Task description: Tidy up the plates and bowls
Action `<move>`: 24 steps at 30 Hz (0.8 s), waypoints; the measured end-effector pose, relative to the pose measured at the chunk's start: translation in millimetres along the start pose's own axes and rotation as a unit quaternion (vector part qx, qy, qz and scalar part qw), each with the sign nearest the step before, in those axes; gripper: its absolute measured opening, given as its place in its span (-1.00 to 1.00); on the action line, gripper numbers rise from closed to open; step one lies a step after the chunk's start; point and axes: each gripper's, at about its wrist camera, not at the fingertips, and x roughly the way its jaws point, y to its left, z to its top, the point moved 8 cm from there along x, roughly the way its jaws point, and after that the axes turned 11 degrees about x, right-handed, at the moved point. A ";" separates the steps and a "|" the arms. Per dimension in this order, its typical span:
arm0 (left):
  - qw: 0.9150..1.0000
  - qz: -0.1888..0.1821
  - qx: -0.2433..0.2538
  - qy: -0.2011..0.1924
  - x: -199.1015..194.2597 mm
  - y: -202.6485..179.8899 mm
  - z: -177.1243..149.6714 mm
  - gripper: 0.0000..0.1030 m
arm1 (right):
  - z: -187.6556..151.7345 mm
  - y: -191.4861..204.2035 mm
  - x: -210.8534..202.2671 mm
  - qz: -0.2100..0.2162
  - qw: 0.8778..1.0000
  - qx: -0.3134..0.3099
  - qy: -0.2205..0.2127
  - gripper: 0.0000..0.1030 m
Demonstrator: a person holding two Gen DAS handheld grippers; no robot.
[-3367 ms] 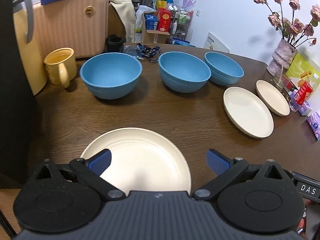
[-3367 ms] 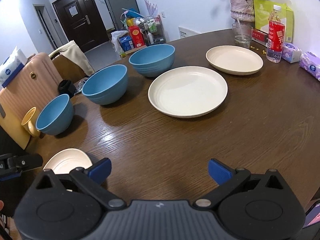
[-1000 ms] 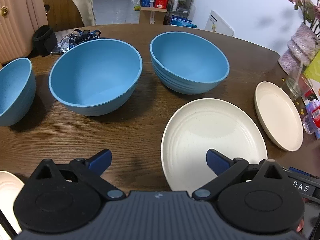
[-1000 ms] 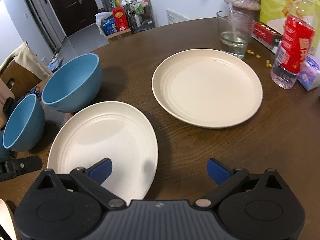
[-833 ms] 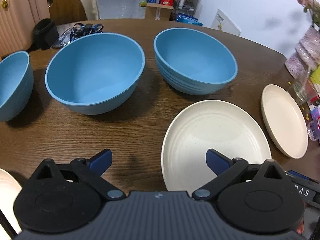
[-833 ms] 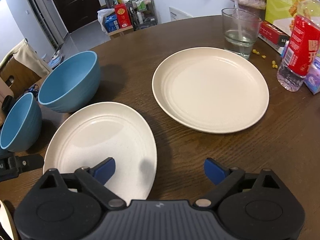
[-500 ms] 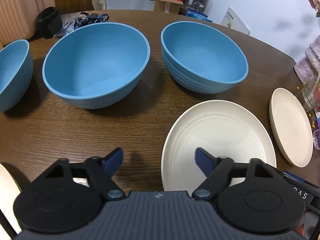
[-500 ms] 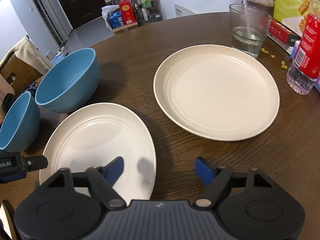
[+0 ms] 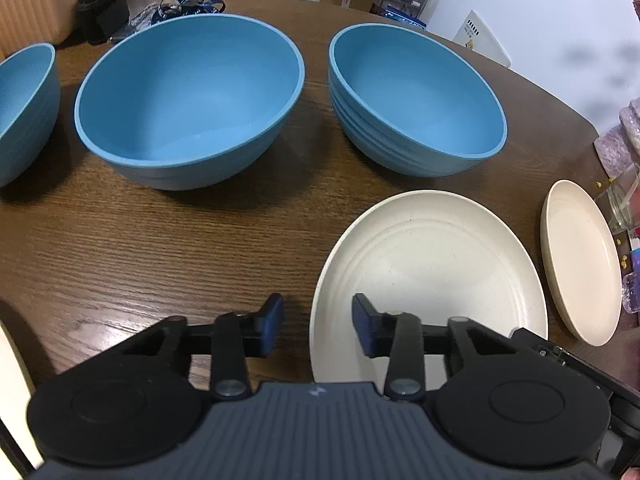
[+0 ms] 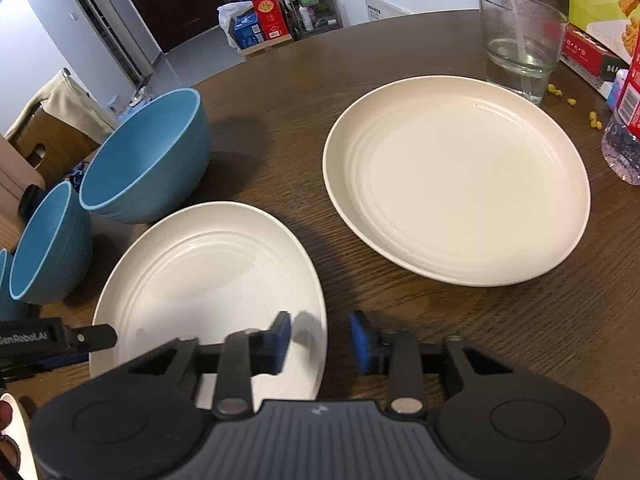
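A cream plate (image 9: 432, 272) lies on the brown table (image 9: 140, 248), in front of three blue bowls (image 9: 188, 96) (image 9: 416, 96) (image 9: 24, 108). My left gripper (image 9: 318, 326) straddles this plate's left rim, its jaws closing with gaps still showing beside the pads. From the right wrist view, the same plate (image 10: 208, 280) has its right rim between the closing jaws of my right gripper (image 10: 320, 338), pads not pressing. A second cream plate (image 10: 456, 176) lies to the right, apart from it.
A glass of water (image 10: 520, 40), a bottle (image 10: 628, 120), boxes and scattered yellow crumbs (image 10: 592, 118) crowd the table's right side. A sliver of a third pale plate (image 9: 8, 380) shows at the near left. A black case (image 9: 100, 8) and a lanyard lie behind the bowls.
Both grippers' jaws have narrowed from wide apart to a small gap around opposite rims of the middle plate. Both have sunk slightly toward it.
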 end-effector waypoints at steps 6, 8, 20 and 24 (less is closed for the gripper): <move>1.000 -0.004 -0.012 0.006 3.3 -0.2 -3.6 -0.48 | 0.7 -1.3 1.6 0.014 1.000 0.003 0.003 -0.75; 1.000 -0.004 -0.015 0.008 4.8 0.1 -5.2 -0.51 | 0.4 -2.0 1.5 0.022 1.000 0.006 0.005 -0.78; 1.000 -0.012 -0.017 0.002 6.0 -0.9 -12.9 -0.70 | -1.7 -0.7 0.0 0.029 1.000 -0.009 0.000 -0.80; 1.000 -0.010 -0.012 -0.002 3.5 0.0 -18.4 -0.70 | -4.1 2.3 -1.1 0.028 0.999 -0.030 -0.003 -0.80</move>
